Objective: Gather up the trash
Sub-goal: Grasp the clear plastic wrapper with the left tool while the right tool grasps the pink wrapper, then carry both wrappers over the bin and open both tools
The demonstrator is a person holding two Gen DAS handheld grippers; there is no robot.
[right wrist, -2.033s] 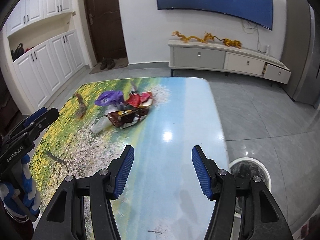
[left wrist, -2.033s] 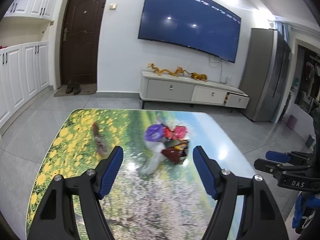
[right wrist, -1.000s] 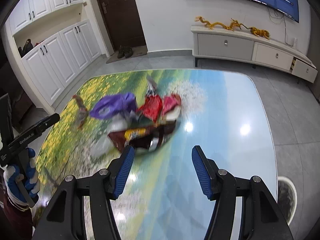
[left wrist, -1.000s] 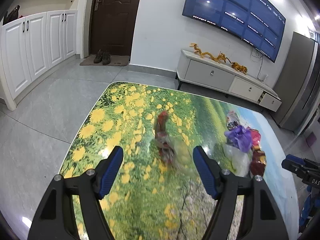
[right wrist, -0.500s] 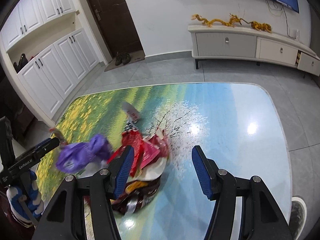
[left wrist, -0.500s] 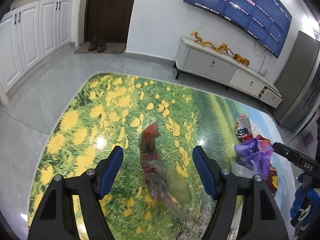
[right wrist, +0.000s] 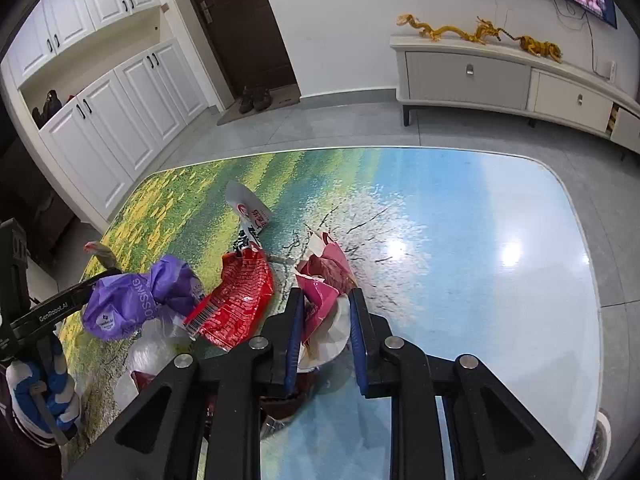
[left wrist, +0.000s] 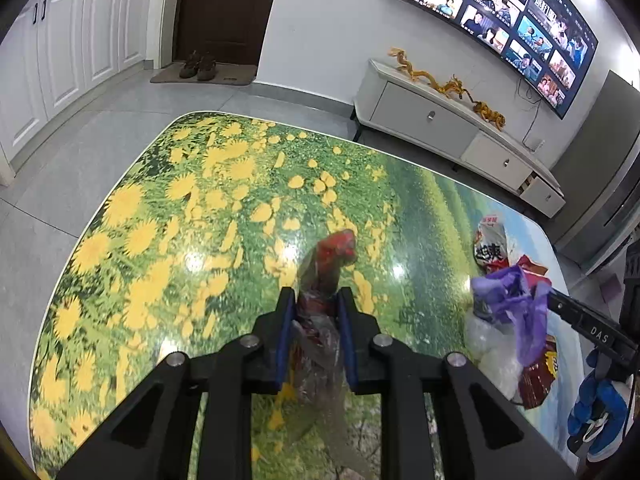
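Note:
My left gripper [left wrist: 315,300] is shut on a clear plastic wrapper with a red end [left wrist: 330,258], on the flower-print part of the table [left wrist: 168,216]. My right gripper [right wrist: 326,300] has closed onto a pink wrapper [right wrist: 320,294] at the right of the trash pile. The pile holds a purple bag [right wrist: 136,300], a red foil packet [right wrist: 240,296] and a white-and-red packet [right wrist: 250,210]. The purple bag [left wrist: 516,300] and the white-and-red packet [left wrist: 490,246] also show in the left wrist view. Brown packaging lies partly hidden under my right gripper.
The table's right edge [right wrist: 588,280] drops to grey floor. A round bin [right wrist: 602,436] shows on the floor at the lower right. A white TV cabinet [right wrist: 500,80] stands beyond the table. White cupboards [right wrist: 120,112] line the left wall.
Both grippers were open half a second ago and have closed. The left one moved forward onto the clear wrapper. The right one moved forward and closed on the pink wrapper.

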